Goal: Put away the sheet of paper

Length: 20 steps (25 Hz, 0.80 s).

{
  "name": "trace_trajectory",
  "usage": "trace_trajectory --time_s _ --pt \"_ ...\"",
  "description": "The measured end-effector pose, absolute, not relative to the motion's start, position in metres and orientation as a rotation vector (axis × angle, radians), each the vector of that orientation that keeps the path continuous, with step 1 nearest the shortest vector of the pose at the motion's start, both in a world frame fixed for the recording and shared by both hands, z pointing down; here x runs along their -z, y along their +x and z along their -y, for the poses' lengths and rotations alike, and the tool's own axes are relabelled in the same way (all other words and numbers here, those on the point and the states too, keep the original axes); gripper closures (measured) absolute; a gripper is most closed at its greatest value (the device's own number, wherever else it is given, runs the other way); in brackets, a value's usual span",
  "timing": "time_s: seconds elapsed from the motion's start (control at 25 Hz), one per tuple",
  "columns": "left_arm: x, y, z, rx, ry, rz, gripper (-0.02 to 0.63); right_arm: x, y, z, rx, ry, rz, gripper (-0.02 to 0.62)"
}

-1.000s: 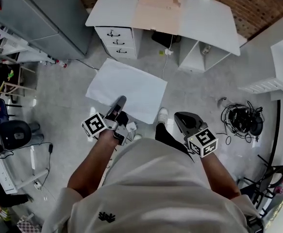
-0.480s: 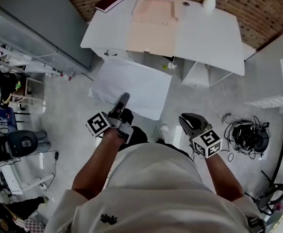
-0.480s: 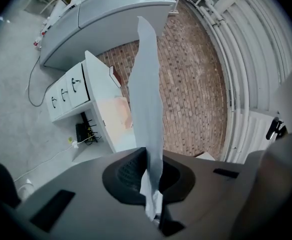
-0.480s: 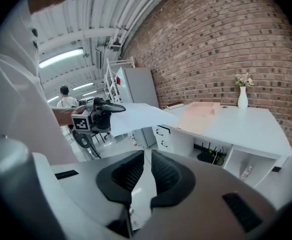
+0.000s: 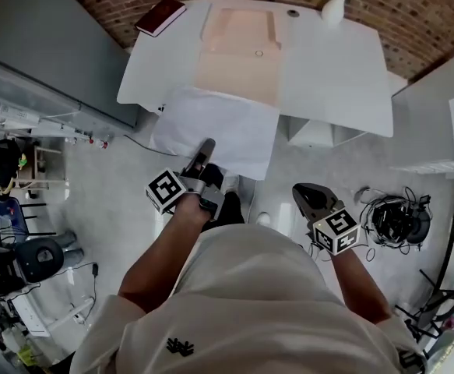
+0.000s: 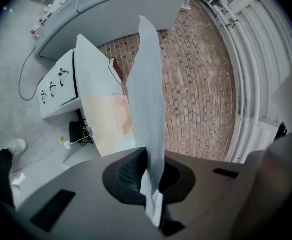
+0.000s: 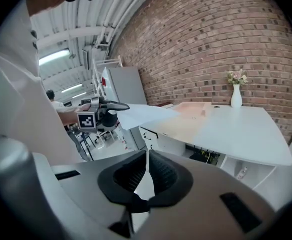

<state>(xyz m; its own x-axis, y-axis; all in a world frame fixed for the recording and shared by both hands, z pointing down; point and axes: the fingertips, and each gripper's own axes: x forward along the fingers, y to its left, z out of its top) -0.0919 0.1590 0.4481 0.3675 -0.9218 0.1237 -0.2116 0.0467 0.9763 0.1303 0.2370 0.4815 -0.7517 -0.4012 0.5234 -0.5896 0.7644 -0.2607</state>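
Left gripper [image 5: 205,148] clamped on near edge of sheet of paper [image 5: 219,131] | sheet held out in air, far edge at white desk [image 5: 328,61] front | right gripper [image 5: 303,195] jaws together, empty

Worktop [image 5: 328,61]: right half bare, open from the front edge to near the back.
Pale pink tray [image 5: 238,49]: takes the middle strip, from the back almost to the front.
Dark red book [image 5: 160,15]: back left corner.
White vase [image 5: 334,6]: upright at the back edge, just right of the tray.
Sheet of paper [image 5: 215,131]: spread in the air across the front left edge, screening that way in.
Grey cabinet [image 5: 47,61]: closes the left side.
Cable tangle [image 5: 394,216]: on the floor [image 5: 117,209], well right.
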Motion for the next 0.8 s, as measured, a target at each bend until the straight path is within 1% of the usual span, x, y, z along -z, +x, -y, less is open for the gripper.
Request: trace_trajectory --time_s 0.36,0.6,0.8 --pt "-0.455 -0.134 -0.036 0.71 1.45 1.02 0.583 -0.458 0.075 -0.139 -0.582 0.898 2.463 0.554" --pt "-0.485 -0.158 0.032 0.666 1.431 0.983 0.583 -0.46 0.038 -0.097 -0.593 0.987 2.413 0.554" --pt "-0.508 -0.155 0.066 0.656 1.397 0.957 0.583 -0.466 0.037 -0.078 -0.601 1.003 2.379 0.54"
